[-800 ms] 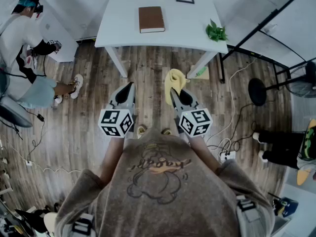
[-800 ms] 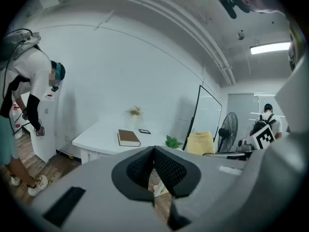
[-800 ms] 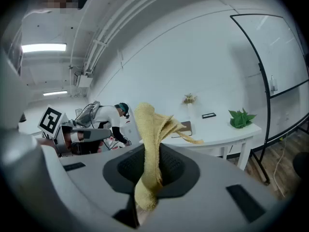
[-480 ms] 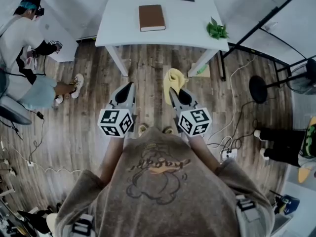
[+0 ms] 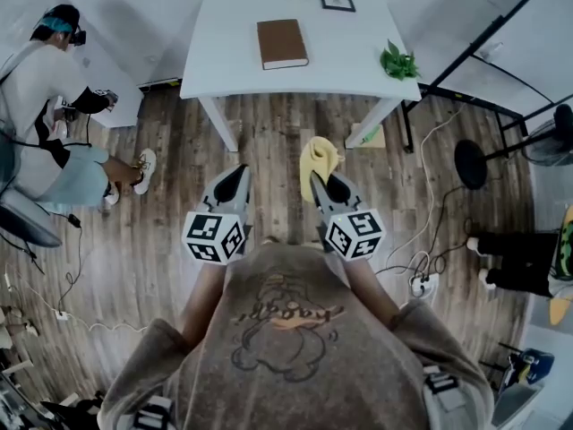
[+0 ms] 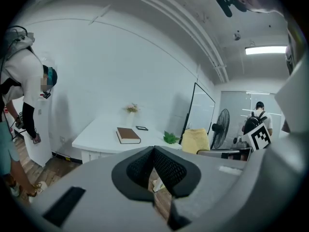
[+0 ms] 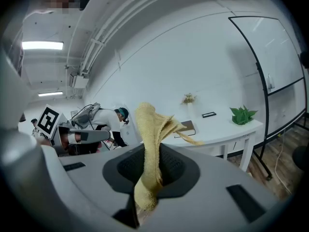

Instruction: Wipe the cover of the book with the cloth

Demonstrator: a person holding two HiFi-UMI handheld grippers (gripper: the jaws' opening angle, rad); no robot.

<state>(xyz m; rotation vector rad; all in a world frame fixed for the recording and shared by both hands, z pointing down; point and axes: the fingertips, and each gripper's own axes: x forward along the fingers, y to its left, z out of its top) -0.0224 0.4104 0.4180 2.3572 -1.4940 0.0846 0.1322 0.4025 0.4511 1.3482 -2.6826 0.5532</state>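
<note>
A brown book (image 5: pixel 282 44) lies closed on the white table (image 5: pixel 233 61), well ahead of both grippers; it also shows as the book (image 6: pixel 128 135) in the left gripper view and, partly hidden, as the book (image 7: pixel 186 127) in the right gripper view. My right gripper (image 5: pixel 315 183) is shut on a yellow cloth (image 5: pixel 318 157), and the cloth (image 7: pixel 150 149) stands up out of its jaws. My left gripper (image 5: pixel 240 176) is shut and holds nothing. Both hang over the wooden floor, short of the table.
A green plant sprig (image 5: pixel 397 61) and a small dark frame (image 5: pixel 337 3) also sit on the table. A person (image 5: pixel 49 115) stands at the far left by another white table. A fan (image 5: pixel 546 155), a black rack and cables (image 5: pixel 421 280) lie to the right.
The table and book sit slightly lower in the head view, so I have come a little nearer. Both grippers keep their pose and the cloth stays held.
</note>
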